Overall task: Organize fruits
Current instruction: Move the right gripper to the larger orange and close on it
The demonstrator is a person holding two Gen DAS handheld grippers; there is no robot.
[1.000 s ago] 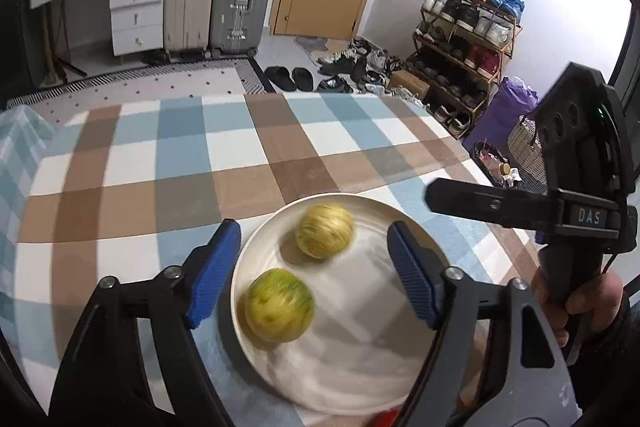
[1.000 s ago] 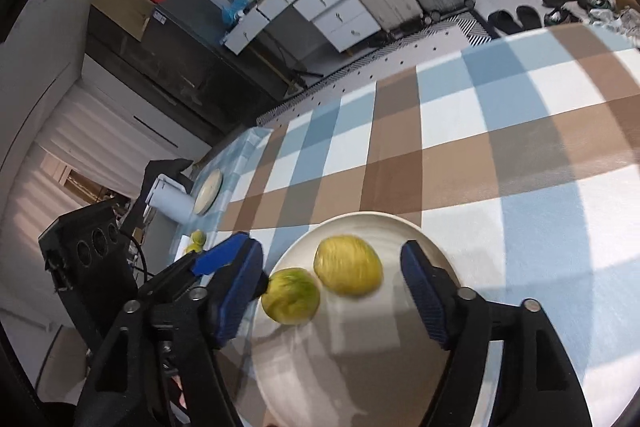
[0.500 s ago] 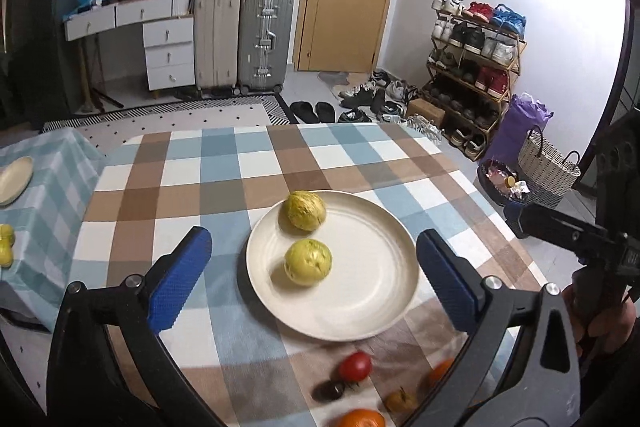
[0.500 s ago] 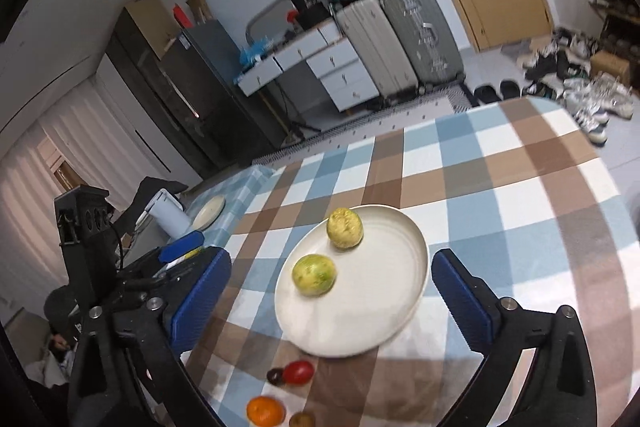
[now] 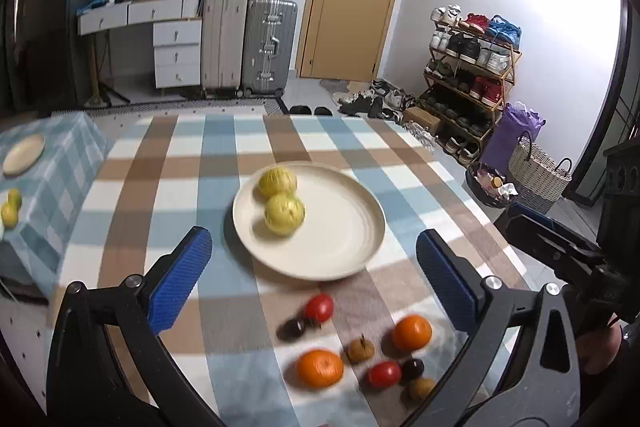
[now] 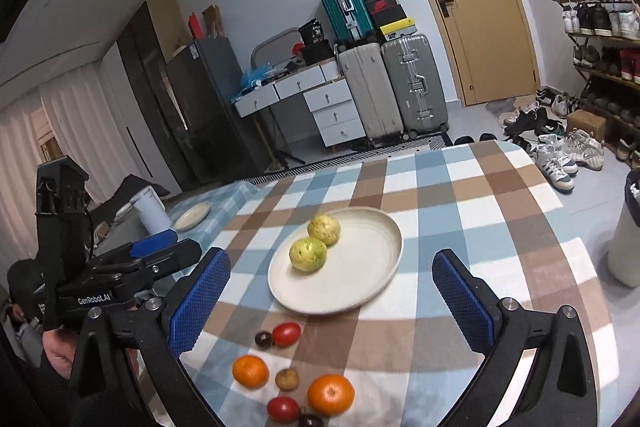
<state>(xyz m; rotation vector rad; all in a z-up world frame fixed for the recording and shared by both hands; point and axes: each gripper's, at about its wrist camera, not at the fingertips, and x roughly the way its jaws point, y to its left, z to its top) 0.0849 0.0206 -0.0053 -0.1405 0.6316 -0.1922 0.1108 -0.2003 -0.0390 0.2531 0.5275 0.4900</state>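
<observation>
A cream plate (image 5: pixel 352 227) (image 6: pixel 372 259) rests on the checked tablecloth and carries two yellow-green fruits (image 5: pixel 283 213) (image 6: pixel 307 254), side by side. In front of the plate lie loose fruits: two oranges (image 5: pixel 319 367) (image 6: pixel 330 394), red tomatoes (image 5: pixel 319 307) (image 6: pixel 286 333), dark plums (image 5: pixel 293 327) (image 6: pixel 264 338) and small brown fruits (image 5: pixel 360 350) (image 6: pixel 287 379). My left gripper (image 5: pixel 316 279) hovers open over the near edge of the plate, with nothing between its blue pads. My right gripper (image 6: pixel 330 301) is likewise open and empty, above the loose fruits.
A second cream plate (image 5: pixel 23 154) (image 6: pixel 193 215) and small yellow fruits (image 5: pixel 10 209) lie on a lower checked surface at the left. Beyond the table stand suitcases (image 5: pixel 268 47), a drawer desk (image 5: pixel 176 47), a shoe rack (image 5: pixel 472 67) and a woven basket (image 5: pixel 536 175).
Both grippers pulled back and up from the plate and opened wider. The two yellow-green fruits stayed on the plate, and the loose fruits in front came into view.
</observation>
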